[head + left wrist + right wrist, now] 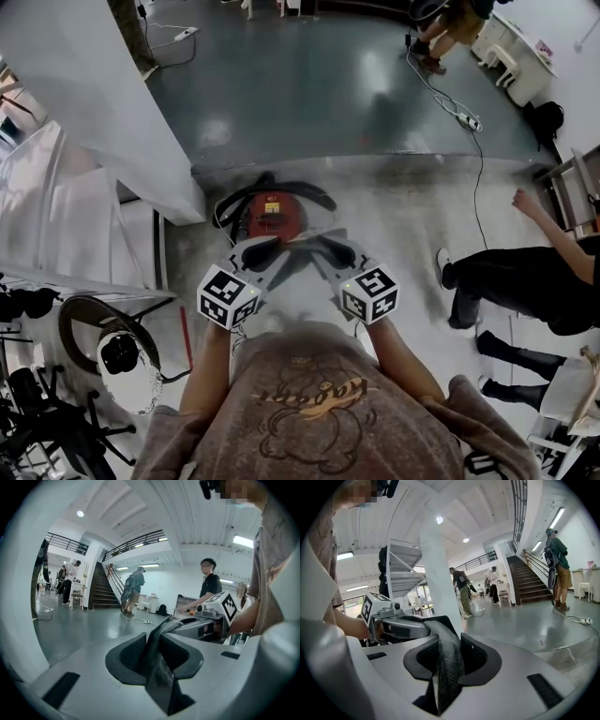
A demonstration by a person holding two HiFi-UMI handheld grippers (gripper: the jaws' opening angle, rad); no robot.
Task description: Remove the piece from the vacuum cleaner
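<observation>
Both are clamped: the left tongs (158, 654) and right tongs (447, 660) each pinch 1 end of a dark perforated strip (448, 641) strung between them. Just ahead and below sits the red vacuum cleaner (272, 214), with a black hose (314, 194) looped round it, on pale concrete (403, 216). Right of the tongs a person in black (525, 281) crouches. Farther ahead, a power strip (466, 120) lies on the glossy grey floor (309, 84).

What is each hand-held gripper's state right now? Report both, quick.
Left hand-held gripper: closed on one end of a dark grey perforated flexible strip.
Right hand-held gripper: closed on the same strip's other end.
</observation>
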